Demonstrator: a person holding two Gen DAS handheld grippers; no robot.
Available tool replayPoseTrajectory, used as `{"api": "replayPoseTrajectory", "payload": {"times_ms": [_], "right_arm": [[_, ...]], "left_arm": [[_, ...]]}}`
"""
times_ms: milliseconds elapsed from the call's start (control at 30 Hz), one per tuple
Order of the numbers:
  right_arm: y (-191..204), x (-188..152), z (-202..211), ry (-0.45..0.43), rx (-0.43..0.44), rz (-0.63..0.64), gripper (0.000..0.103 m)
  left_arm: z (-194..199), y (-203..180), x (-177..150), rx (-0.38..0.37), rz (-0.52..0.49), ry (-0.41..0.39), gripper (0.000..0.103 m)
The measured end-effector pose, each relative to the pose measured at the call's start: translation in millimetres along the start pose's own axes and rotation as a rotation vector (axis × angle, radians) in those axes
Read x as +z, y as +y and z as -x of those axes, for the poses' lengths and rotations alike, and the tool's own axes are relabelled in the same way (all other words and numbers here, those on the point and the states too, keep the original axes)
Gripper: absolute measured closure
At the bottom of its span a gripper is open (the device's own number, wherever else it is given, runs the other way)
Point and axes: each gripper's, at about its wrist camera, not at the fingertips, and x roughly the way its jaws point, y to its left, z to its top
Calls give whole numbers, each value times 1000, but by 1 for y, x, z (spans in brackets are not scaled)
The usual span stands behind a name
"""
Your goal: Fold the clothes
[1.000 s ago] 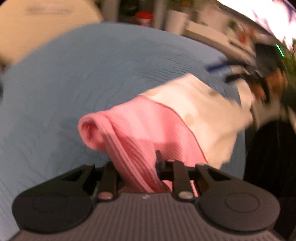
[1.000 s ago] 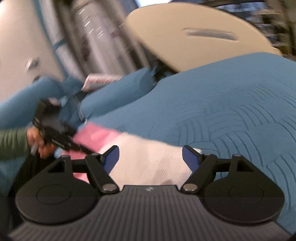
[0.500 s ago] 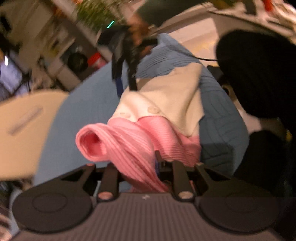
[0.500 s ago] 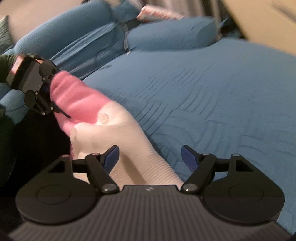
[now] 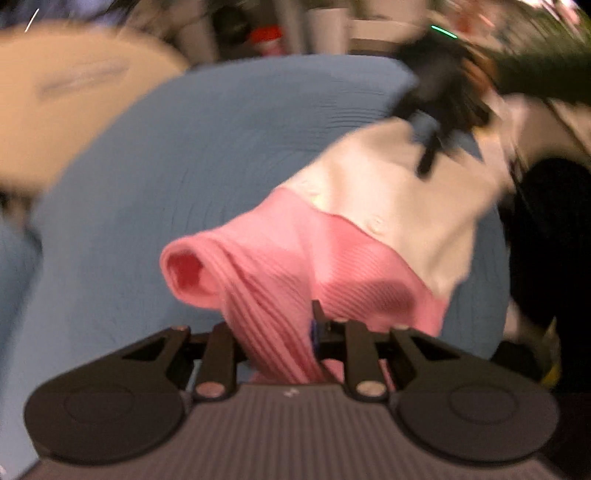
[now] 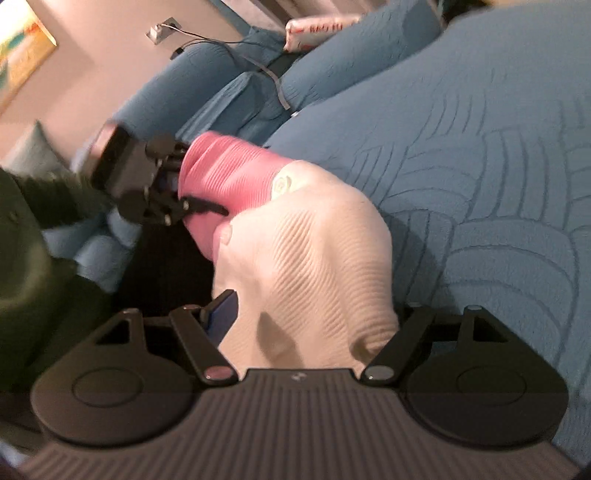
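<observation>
Over the blue bed's [image 6: 480, 147] near edge, the left tongs [image 5: 273, 332] pinch the pink end of the pink-and-white knit top [image 6: 306, 258], which stretches rightward to the right tongs [image 6: 306, 325], just closing on its white end.

Blue quilted bedspread [image 6: 480, 155] (arc-stitched), blue pillows [image 6: 354, 62], beige wall [image 6: 92, 55] with outlet [image 6: 162, 30], round beige table [image 5: 66, 103].

Left gripper [image 5: 275, 332] jaws clamped tight; right gripper [image 6: 314, 314] jaws just closing.
</observation>
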Motion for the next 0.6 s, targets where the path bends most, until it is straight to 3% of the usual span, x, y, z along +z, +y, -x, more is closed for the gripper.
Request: {"api": "replayPoseTrajectory", "payload": {"times_ms": [33, 100, 167, 300, 400, 533, 600], "right_arm": [[1, -3, 1, -10, -30, -24, 69], [10, -9, 2, -32, -85, -83, 75], [28, -12, -2, -17, -119, -37, 77], [120, -9, -8, -63, -369, 182, 79], [156, 0, -4, -157, -530, 292, 79], [162, 36, 1, -235, -639, 351, 80], [157, 74, -8, -290, -661, 375, 80]], "left_arm": [[-6, 6, 2, 1, 69, 25, 81], [-11, 11, 5, 23, 141, 45, 81], [-7, 12, 5, 53, 180, 30, 82], [19, 4, -1, 157, 216, -85, 84], [41, 8, -6, 245, 286, -207, 84], [65, 43, -5, 322, 417, -329, 84], [79, 65, -4, 388, 451, -385, 84]]}}
